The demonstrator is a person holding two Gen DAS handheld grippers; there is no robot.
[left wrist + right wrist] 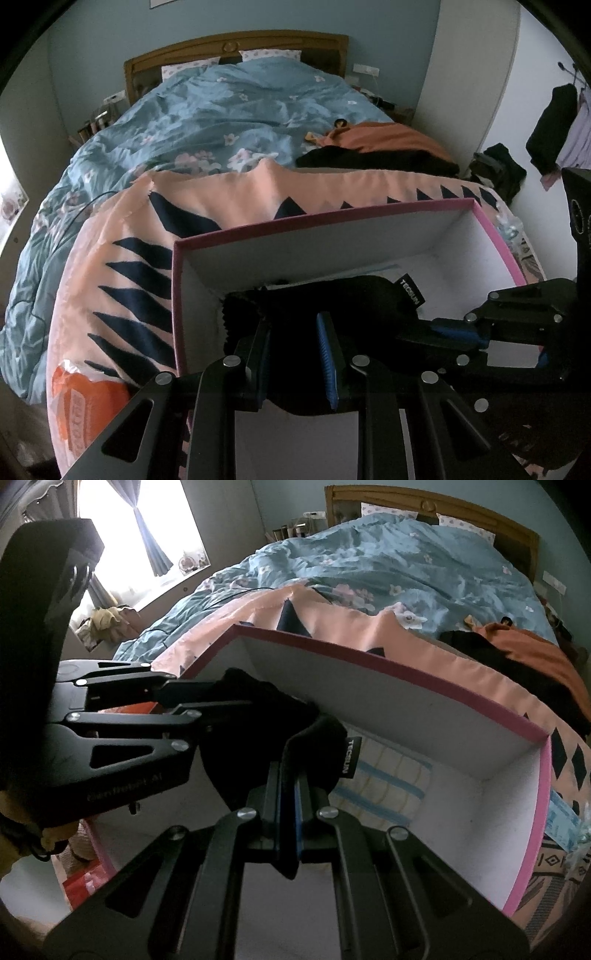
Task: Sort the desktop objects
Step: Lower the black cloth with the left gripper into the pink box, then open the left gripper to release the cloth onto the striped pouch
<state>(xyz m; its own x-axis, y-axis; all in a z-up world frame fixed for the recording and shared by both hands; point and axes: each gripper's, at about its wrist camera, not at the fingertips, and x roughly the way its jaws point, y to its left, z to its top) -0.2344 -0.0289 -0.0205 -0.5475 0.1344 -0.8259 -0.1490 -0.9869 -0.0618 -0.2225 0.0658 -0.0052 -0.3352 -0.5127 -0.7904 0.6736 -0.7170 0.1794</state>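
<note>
Black left claw (295,354), blue ribbed pads (327,365), silver screws, black right claw (288,805)

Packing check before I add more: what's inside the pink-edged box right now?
Inside the box: a black pouch gripped by both grippers, and a striped cloth. The floor beneath the pouch is hidden.

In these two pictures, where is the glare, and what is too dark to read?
Right wrist view: the window is blown out white; the black pouch shows only its TECSUN tag. Left wrist view: no glare, dim light, pouch equally dark; fisheye bends the box rim.
</note>
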